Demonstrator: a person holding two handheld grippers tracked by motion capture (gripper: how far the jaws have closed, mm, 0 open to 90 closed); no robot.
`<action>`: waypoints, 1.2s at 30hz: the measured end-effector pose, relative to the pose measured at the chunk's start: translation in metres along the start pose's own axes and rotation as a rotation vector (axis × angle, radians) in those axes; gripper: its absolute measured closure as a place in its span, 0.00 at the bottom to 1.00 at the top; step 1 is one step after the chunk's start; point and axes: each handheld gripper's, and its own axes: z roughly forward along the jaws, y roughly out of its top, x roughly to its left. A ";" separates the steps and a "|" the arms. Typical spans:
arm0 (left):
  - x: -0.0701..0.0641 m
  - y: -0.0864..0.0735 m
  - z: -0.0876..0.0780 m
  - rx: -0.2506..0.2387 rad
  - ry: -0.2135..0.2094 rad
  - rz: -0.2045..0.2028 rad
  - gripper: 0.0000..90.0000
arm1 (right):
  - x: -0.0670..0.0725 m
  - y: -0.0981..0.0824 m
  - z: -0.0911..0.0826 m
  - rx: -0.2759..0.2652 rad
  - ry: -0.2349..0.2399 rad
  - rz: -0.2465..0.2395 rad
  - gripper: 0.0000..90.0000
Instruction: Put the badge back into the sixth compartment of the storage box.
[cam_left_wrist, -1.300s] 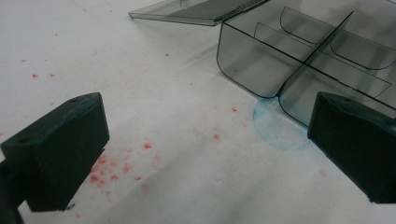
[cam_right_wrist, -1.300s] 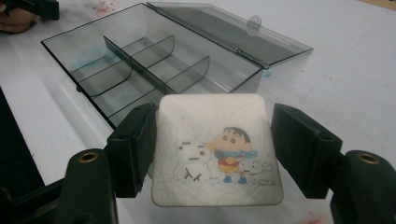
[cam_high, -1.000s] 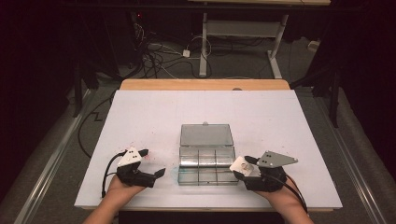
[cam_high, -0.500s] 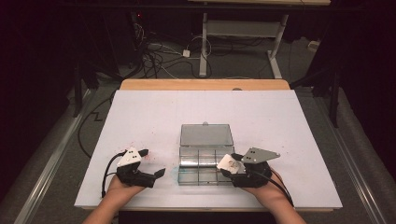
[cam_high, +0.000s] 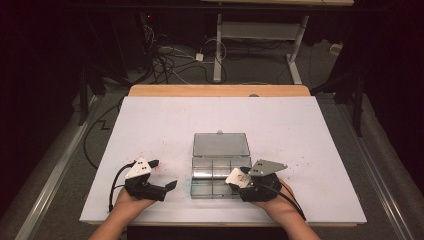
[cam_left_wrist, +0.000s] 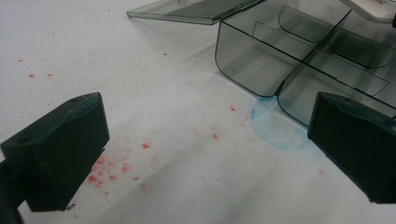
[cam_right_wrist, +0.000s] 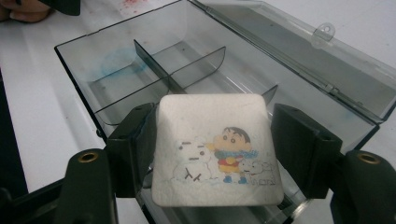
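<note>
The right claw (cam_right_wrist: 212, 154) is pinching a white square tile (cam_right_wrist: 215, 149) with a cartoon print of a child, a snowman and a small dog, one black jaw pressed to each side edge, and it holds the tile flat above the clear divided box (cam_high: 216, 172) at the box's right-hand side. In the high view the right claw (cam_high: 240, 179) sits over the box's near right compartments, close to the front edge of the counter (cam_high: 310, 130), the tile (cam_high: 237, 177) a pale patch at its tip. The box lies around the middle of the counter's front half, its lid (cam_high: 220, 144) thrown open flat toward the far edge, its compartments bare. The left claw (cam_high: 165, 175) rests near the front left part of the counter, just left of the box, jaws spread with nothing between them. Its own view shows red specks (cam_left_wrist: 116, 165) and a blue smudge (cam_left_wrist: 275, 128) on the counter by the box's corner (cam_left_wrist: 261, 70).
</note>
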 end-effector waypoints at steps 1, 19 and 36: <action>0.000 0.000 0.000 0.000 0.000 0.000 0.00 | 0.000 0.000 0.001 0.002 0.001 0.001 0.38; 0.000 0.000 0.000 0.002 -0.003 -0.001 0.00 | -0.001 -0.005 0.008 0.046 -0.014 0.022 0.38; 0.001 0.000 0.000 0.002 -0.007 -0.002 0.00 | -0.001 -0.005 0.011 0.061 -0.020 0.018 0.37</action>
